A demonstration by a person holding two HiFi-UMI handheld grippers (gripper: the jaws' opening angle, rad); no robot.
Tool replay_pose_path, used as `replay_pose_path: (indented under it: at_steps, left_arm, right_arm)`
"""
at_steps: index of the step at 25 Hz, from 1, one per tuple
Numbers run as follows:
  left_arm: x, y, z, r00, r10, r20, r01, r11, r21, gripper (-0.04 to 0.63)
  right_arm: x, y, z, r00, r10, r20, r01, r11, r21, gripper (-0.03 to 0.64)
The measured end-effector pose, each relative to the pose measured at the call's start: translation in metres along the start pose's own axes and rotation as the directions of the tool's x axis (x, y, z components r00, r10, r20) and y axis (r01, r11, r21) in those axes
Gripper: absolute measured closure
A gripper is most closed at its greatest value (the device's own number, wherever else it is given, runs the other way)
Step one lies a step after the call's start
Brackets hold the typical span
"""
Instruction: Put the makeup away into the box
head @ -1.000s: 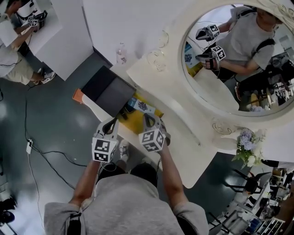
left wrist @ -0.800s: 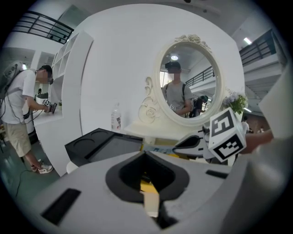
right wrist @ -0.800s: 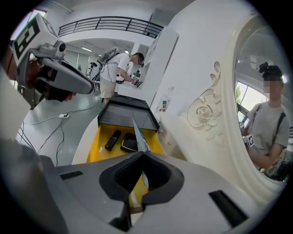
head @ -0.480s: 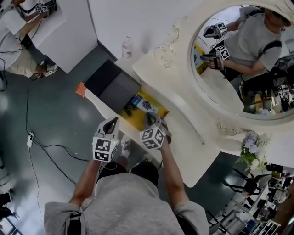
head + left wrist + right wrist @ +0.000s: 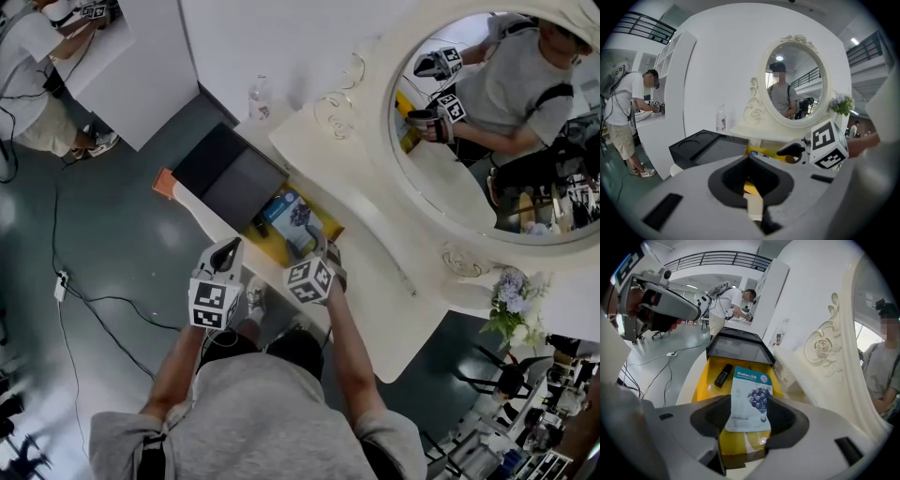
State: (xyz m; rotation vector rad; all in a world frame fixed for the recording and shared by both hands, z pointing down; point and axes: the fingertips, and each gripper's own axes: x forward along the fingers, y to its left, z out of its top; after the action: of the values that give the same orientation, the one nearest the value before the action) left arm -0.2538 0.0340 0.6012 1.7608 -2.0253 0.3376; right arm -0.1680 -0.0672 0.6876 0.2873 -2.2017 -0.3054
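Head view: white vanity top point(image 5: 375, 272) over grey floor point(image 5: 103, 234), yellow box point(image 5: 274, 248) at its left edge. Left gripper view: left gripper point(image 5: 752, 199) seemingly closed, empty. Right gripper view: right gripper point(image 5: 745, 416) just opened, mask sachet point(image 5: 750, 397) released between the jaws, lying in the box.

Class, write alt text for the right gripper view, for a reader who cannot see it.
The right hand-held gripper has just been opening its jaws, which stand apart around a blueberry mask packet in an open yellow box. A small black tube lies left of it; a dark lid stands open behind.
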Motion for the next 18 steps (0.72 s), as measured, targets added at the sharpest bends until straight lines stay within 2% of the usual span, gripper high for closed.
replay_pose_path:
  at_steps: [7, 11, 18]
  left_arm:
    - [-0.002, 0.000, 0.006, 1.000, 0.005, 0.008, -0.005, 1.000, 0.006, 0.595]
    - [-0.003, -0.004, 0.019, 1.000, -0.001, 0.029, 0.000, 1.000, 0.021, 0.595]
    - [0.002, -0.020, 0.057, 0.995, -0.043, 0.091, 0.037, 0.997, 0.075, 0.595]
  right_arm:
    - [-0.005, -0.004, 0.005, 1.000, -0.007, 0.012, 0.007, 1.000, 0.016, 0.385]
    - [-0.018, -0.014, 0.012, 0.999, -0.026, 0.042, 0.023, 0.998, 0.059, 0.386]
    - [-0.066, -0.061, 0.028, 0.978, -0.166, 0.127, 0.139, 0.970, 0.197, 0.387]
